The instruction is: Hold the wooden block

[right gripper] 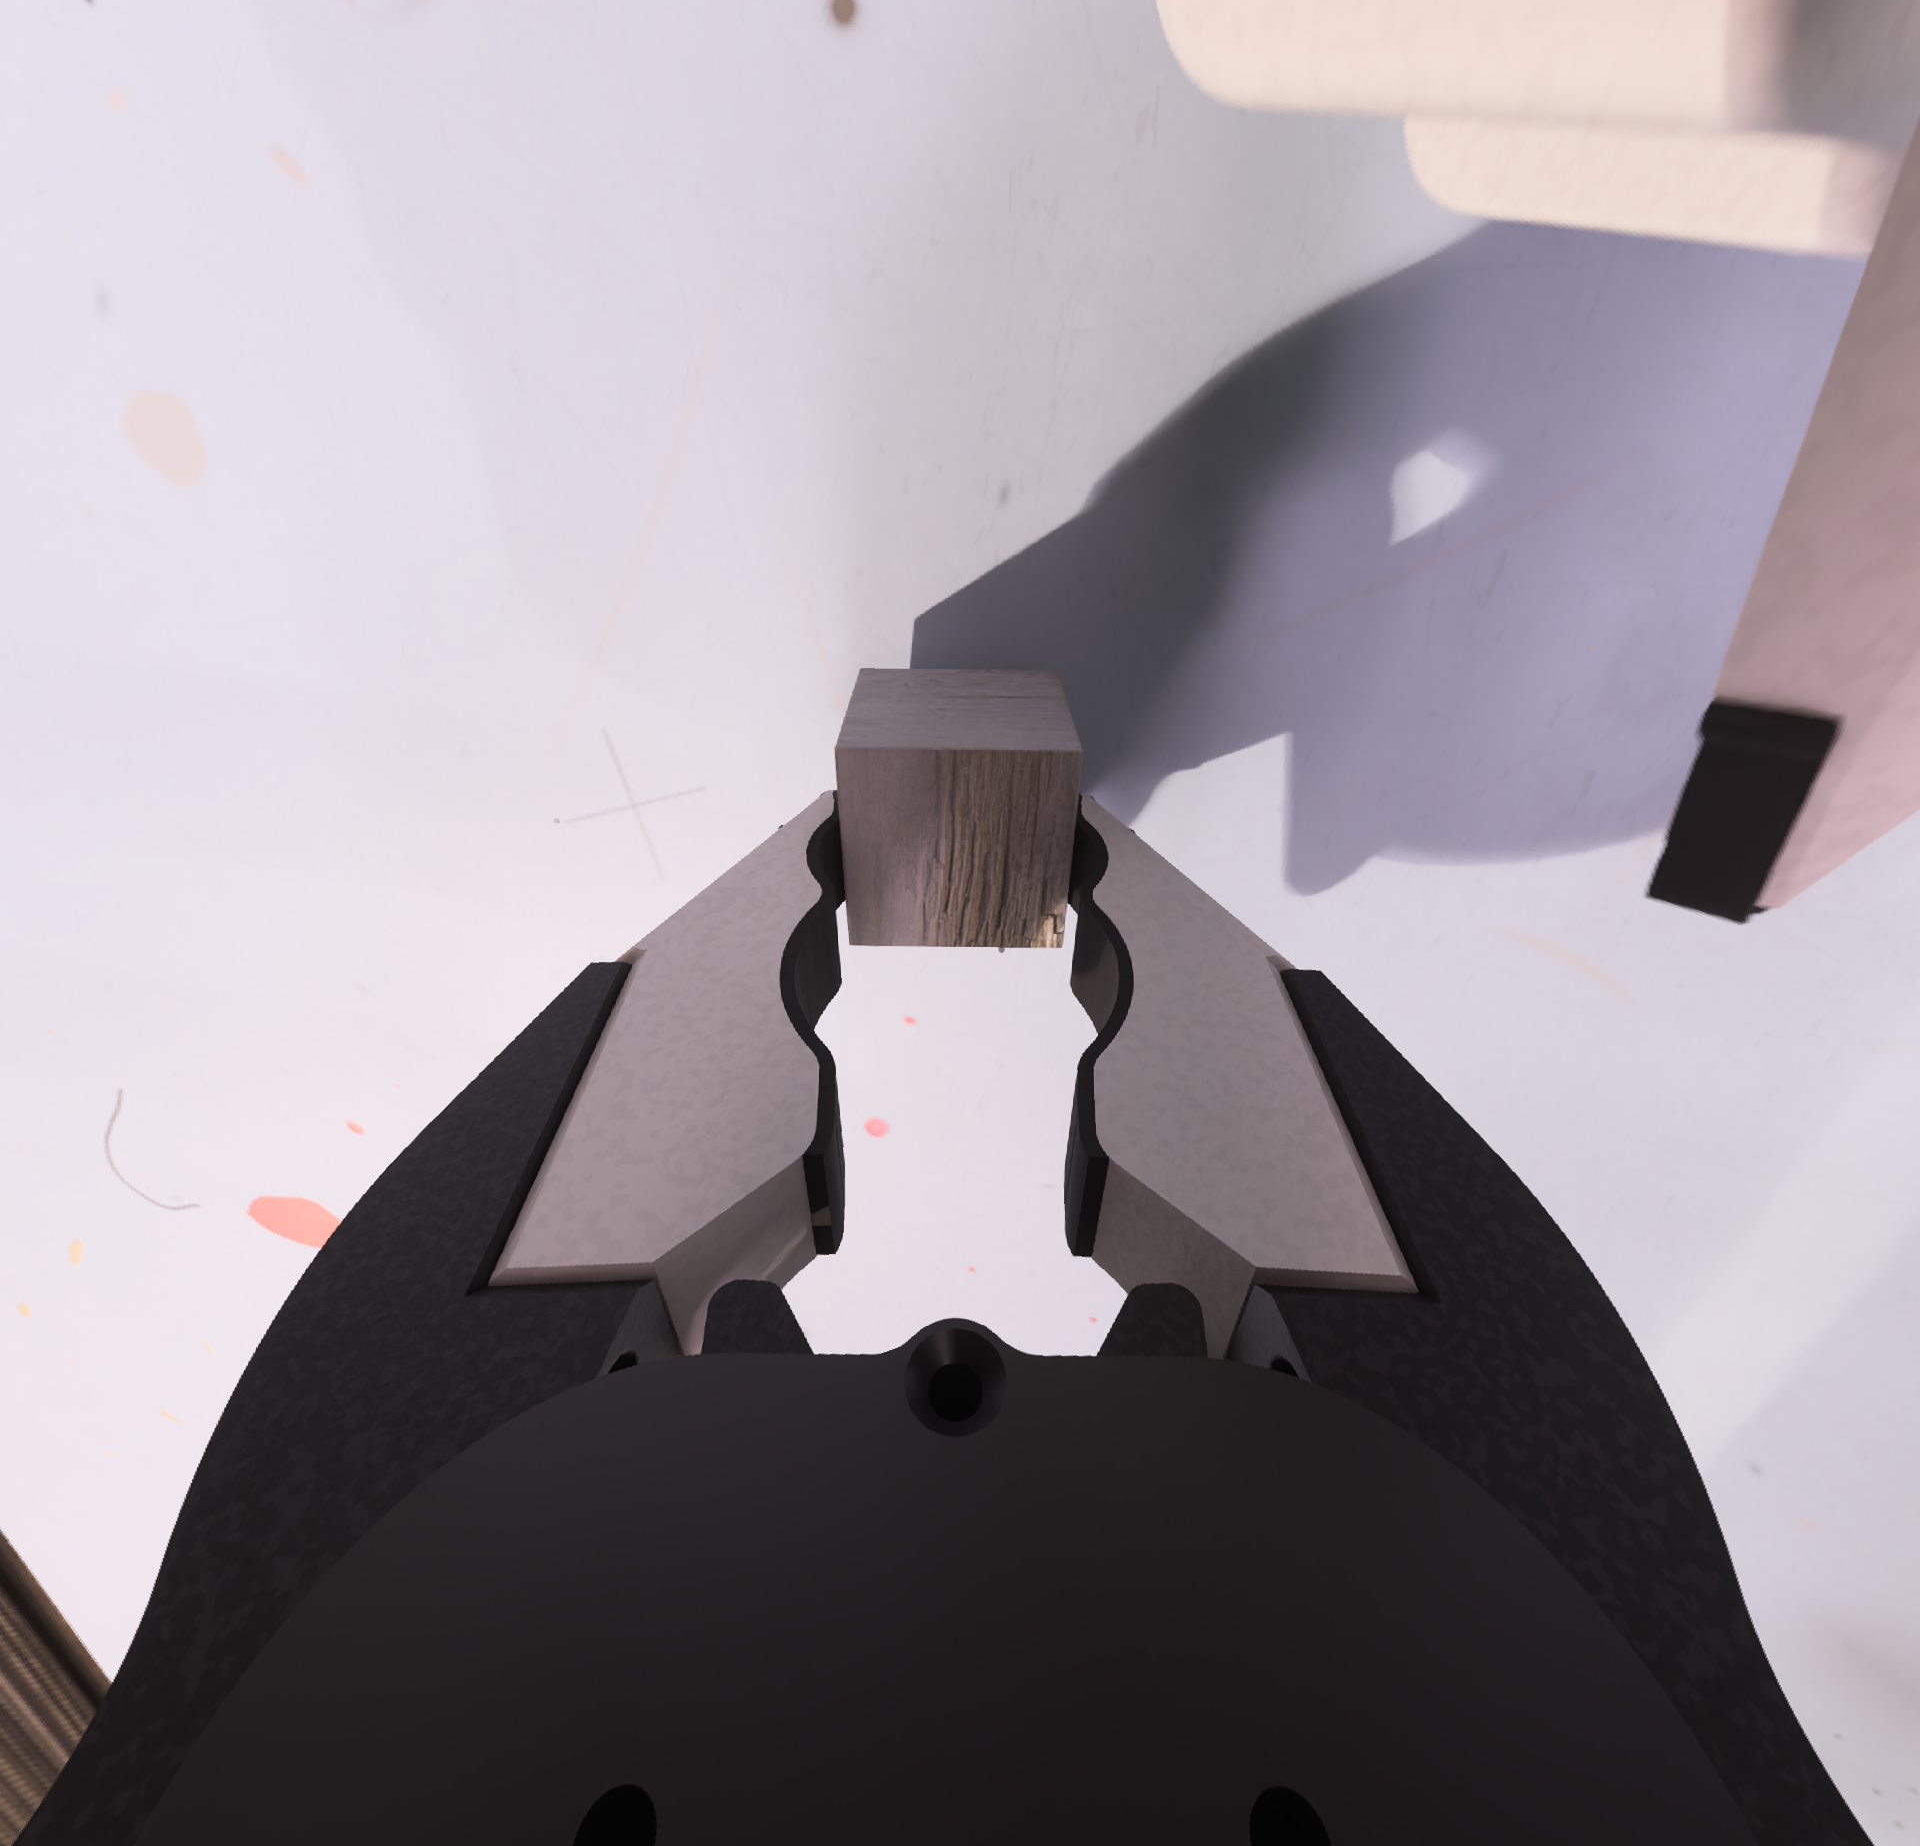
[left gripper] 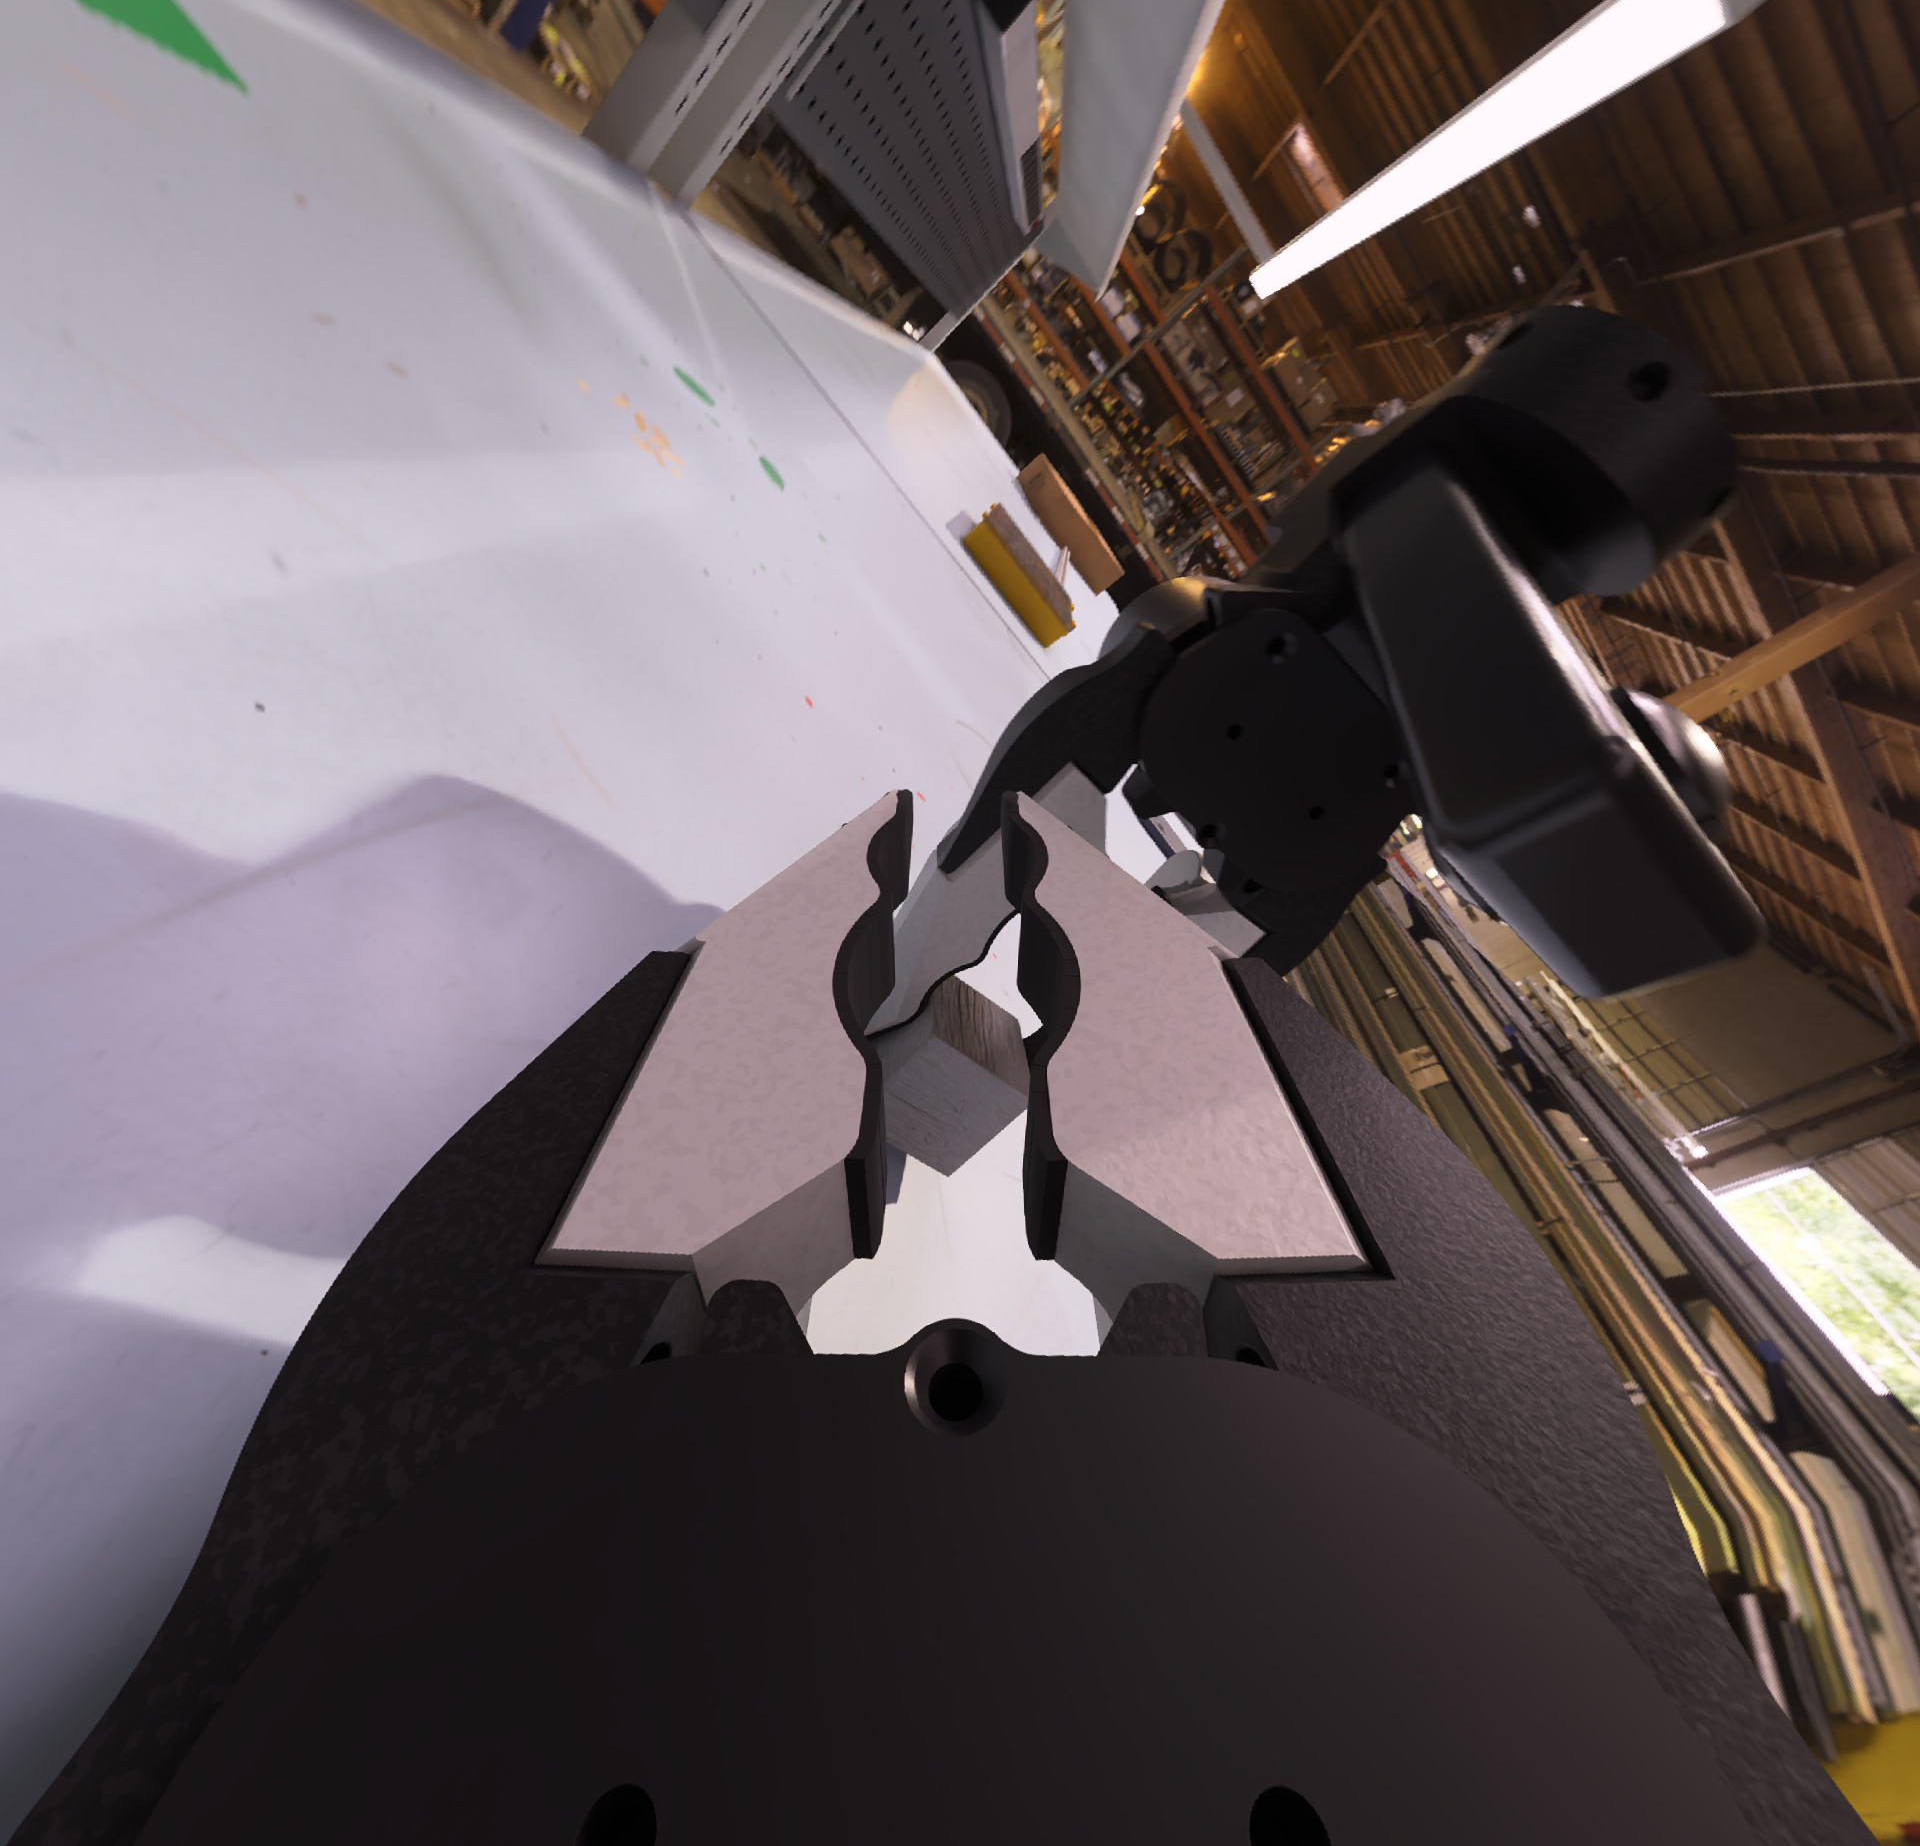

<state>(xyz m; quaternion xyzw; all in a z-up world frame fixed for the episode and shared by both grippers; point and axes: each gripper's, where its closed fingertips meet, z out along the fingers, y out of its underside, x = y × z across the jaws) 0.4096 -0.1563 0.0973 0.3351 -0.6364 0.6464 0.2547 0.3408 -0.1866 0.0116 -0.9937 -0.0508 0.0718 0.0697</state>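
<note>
Right wrist view: right tongs [right gripper: 957,840] pinching block [right gripper: 958,840] at fingertips, above white tabletop [right gripper: 416,446]. Left wrist view: left tongs [left gripper: 958,830] narrowly parted around block [left gripper: 951,1079], contact unclear.

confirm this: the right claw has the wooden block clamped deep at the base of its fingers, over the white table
Not quite. The right claw does clamp the wooden block over the white table, but out at its fingertips, not deep at the base; the gap nearer the base holds nothing. The right wrist view shows it.
</note>
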